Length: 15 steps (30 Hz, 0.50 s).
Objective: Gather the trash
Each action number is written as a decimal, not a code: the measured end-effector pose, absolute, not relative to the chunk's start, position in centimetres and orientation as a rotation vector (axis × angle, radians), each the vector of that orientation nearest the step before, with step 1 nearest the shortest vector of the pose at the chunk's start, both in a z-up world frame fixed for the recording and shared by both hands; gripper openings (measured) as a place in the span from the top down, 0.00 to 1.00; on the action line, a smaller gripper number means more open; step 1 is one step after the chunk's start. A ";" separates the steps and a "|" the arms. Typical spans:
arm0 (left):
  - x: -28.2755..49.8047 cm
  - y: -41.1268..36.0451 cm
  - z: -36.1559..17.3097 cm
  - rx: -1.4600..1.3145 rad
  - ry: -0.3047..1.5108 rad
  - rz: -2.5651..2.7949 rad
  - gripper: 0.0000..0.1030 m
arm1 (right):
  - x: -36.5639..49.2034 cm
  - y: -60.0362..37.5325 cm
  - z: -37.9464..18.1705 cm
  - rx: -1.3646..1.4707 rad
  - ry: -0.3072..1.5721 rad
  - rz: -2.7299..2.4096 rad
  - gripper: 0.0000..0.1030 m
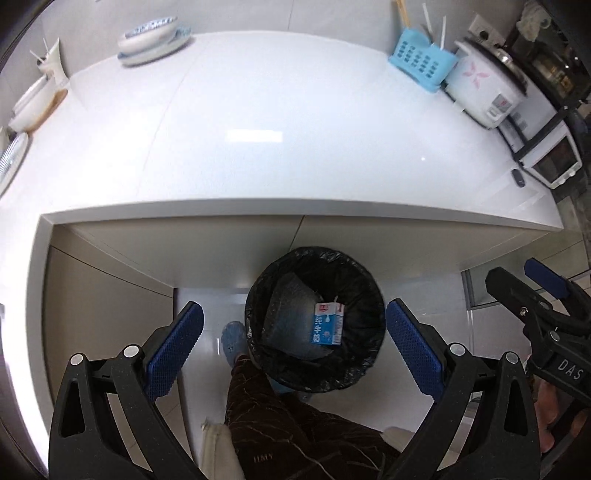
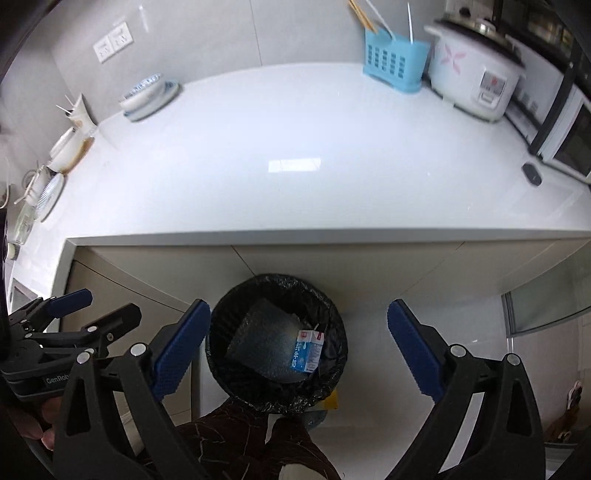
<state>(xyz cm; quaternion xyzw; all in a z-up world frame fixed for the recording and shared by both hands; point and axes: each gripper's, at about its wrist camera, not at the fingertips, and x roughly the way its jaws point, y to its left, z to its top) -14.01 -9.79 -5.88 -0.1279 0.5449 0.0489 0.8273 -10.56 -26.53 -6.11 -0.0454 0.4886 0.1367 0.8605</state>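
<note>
While both pairs of tongs hang spread wide with nothing between their blue pads, the left tongs (image 1: 294,334) and right tongs (image 2: 299,341) point down at a round bin lined with a black plastic bag (image 1: 314,373). Inside it, between the pads, a small blue-and-white milk carton (image 1: 327,324) lies on a sheet of clear bubble wrap (image 1: 288,317). Beyond the bin spreads the glossy white desk (image 1: 258,140).

You look down on a glossy white tabletop (image 2: 295,147) catching a ceiling light's reflection, with a grey tiled wall (image 2: 221,33) and sockets (image 2: 112,41) behind, beige cabinet fronts (image 2: 122,284) beneath and pale floor (image 2: 369,332).
</note>
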 end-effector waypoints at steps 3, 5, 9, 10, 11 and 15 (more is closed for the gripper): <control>-14.8 -10.0 -3.1 -0.275 1.126 0.104 0.06 | -11.4 -27.0 -3.9 -0.087 1.008 0.288 0.10; -15.4 -10.3 -1.4 -0.261 1.112 0.120 0.06 | -12.0 -27.2 -2.8 -0.090 1.005 0.287 0.10; -16.5 -10.9 1.2 -0.230 1.072 0.140 0.06 | -13.0 -27.3 -1.2 -0.088 1.006 0.282 0.10; -16.6 -10.9 1.4 -0.238 1.075 0.137 0.06 | -13.2 -27.4 -0.9 -0.088 1.006 0.280 0.10; -16.6 -10.9 1.4 -0.247 1.082 0.130 0.06 | -13.4 -27.5 -0.7 -0.089 1.007 0.279 0.10; -16.6 -11.2 1.3 -0.239 1.098 0.122 0.06 | -13.4 -27.8 -0.7 -0.085 1.020 0.273 0.10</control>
